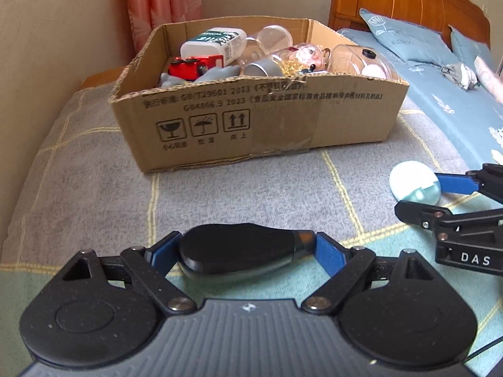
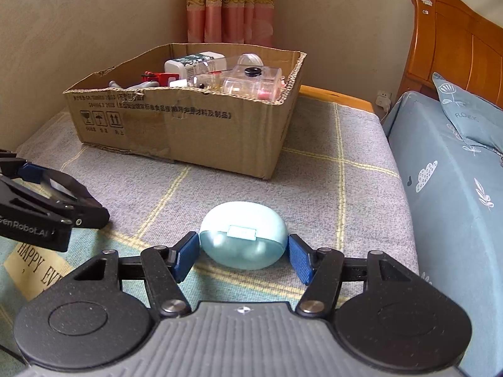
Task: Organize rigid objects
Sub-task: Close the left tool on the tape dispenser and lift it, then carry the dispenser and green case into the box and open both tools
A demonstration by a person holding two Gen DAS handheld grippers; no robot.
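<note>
My left gripper (image 1: 243,248) is shut on a flat black oval object (image 1: 239,253), its blue pads touching both ends, just above the checked blanket. My right gripper (image 2: 243,251) brackets a pale blue egg-shaped case (image 2: 243,235) that lies on the blanket; its pads are at the case's sides, touching or nearly so. The case also shows in the left wrist view (image 1: 415,185) with the right gripper (image 1: 440,201) around it. An open cardboard box (image 1: 251,119) ahead holds a white bottle (image 1: 213,44), a red toy (image 1: 188,67) and clear plastic containers (image 1: 352,59).
The box (image 2: 188,125) stands on a grey checked blanket (image 2: 314,172) by the wall. A bed with a blue sheet (image 2: 456,188), a pillow (image 2: 465,116) and a wooden headboard (image 2: 456,37) lies to the right. Pink curtains (image 2: 229,6) hang behind.
</note>
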